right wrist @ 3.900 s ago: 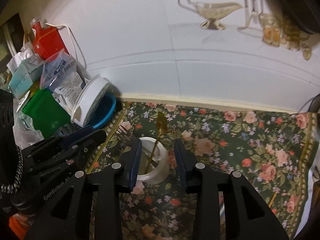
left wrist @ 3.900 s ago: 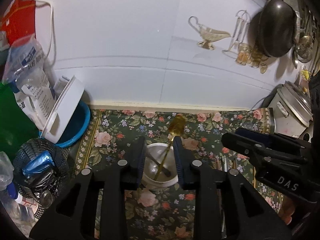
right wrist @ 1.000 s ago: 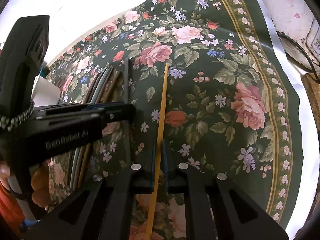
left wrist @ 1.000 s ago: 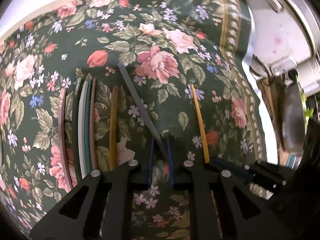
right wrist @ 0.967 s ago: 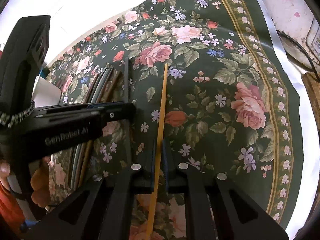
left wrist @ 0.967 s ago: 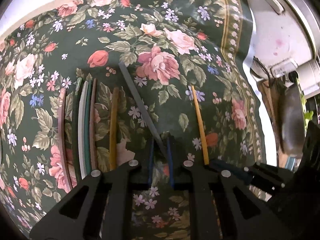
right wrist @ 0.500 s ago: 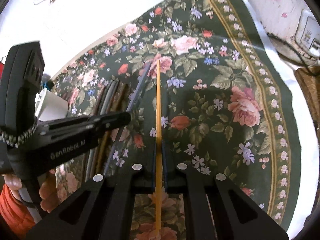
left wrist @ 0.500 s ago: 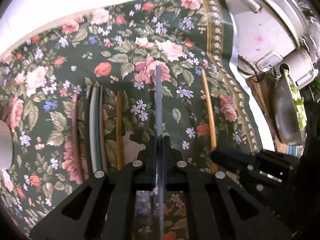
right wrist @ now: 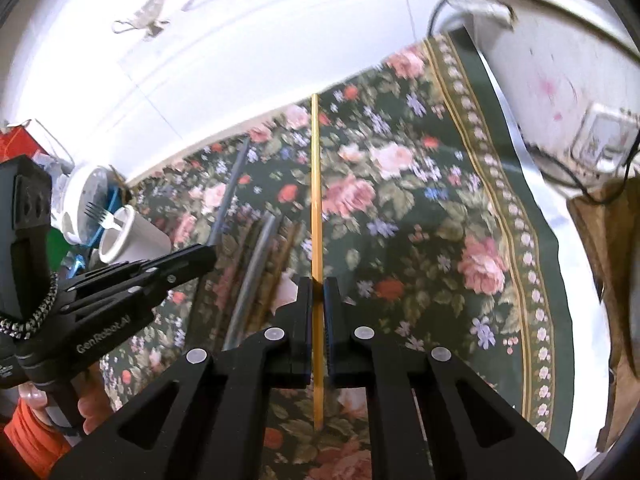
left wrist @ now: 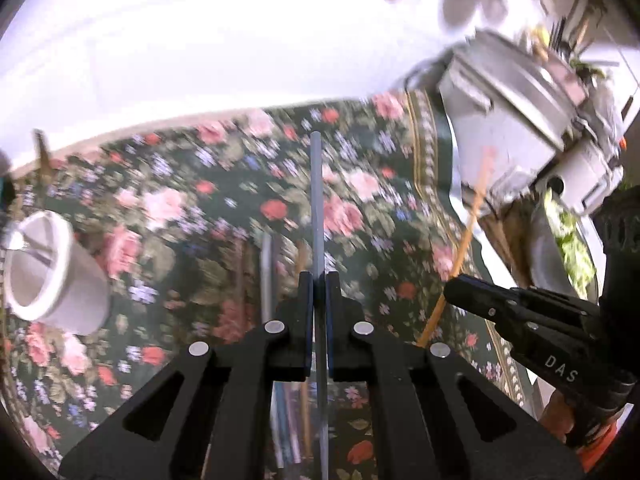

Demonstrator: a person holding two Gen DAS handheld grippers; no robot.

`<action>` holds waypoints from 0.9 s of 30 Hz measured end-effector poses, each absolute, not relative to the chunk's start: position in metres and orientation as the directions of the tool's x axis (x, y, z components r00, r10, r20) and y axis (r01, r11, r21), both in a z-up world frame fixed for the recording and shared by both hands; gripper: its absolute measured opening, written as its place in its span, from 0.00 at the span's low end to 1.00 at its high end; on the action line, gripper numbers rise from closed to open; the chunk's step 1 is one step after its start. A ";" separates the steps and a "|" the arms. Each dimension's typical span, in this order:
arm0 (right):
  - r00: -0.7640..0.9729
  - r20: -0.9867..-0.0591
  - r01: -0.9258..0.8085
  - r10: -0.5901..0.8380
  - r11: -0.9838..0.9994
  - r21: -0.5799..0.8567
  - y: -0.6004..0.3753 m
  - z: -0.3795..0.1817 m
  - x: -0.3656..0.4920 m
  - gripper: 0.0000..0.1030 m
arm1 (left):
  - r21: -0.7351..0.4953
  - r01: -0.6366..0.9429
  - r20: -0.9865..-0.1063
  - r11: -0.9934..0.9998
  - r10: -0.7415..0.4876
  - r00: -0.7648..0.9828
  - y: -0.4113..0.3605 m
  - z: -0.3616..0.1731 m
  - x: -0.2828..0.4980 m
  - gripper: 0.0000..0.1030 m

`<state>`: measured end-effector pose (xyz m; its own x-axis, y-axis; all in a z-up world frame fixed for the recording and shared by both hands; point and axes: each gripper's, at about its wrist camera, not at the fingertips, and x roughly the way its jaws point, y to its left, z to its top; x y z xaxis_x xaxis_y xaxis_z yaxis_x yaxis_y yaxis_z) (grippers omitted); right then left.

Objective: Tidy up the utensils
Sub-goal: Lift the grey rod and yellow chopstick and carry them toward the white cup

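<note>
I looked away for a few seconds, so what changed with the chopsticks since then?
Each tool took one chopstick off the cloth and lifted it: the left tool clamps the grey chopstick, the right tool the yellow chopstick. The white cup and remaining chopsticks stayed put.

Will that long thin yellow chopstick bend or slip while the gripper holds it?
The long thin yellow chopstick probably stays stiff: it juts out straight from the right gripper with no sag. It looks light. Being smooth and pinched at one narrow spot, it might swivel or slide if bumped.
</note>
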<state>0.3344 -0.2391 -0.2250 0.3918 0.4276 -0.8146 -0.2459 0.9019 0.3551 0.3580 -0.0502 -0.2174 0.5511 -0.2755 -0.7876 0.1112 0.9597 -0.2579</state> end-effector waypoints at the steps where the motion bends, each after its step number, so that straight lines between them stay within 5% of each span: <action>1: 0.400 -0.808 -0.256 0.433 0.899 0.355 -0.235 -0.220 0.334 0.05 | -0.257 0.103 -0.778 0.961 -0.269 0.568 -0.044 -0.212 0.356 0.03; 27: 0.450 -0.669 -0.509 0.591 0.786 0.351 -0.105 -0.128 0.342 0.02 | -0.257 -0.201 -0.500 0.945 0.049 0.865 0.139 -0.113 0.337 0.03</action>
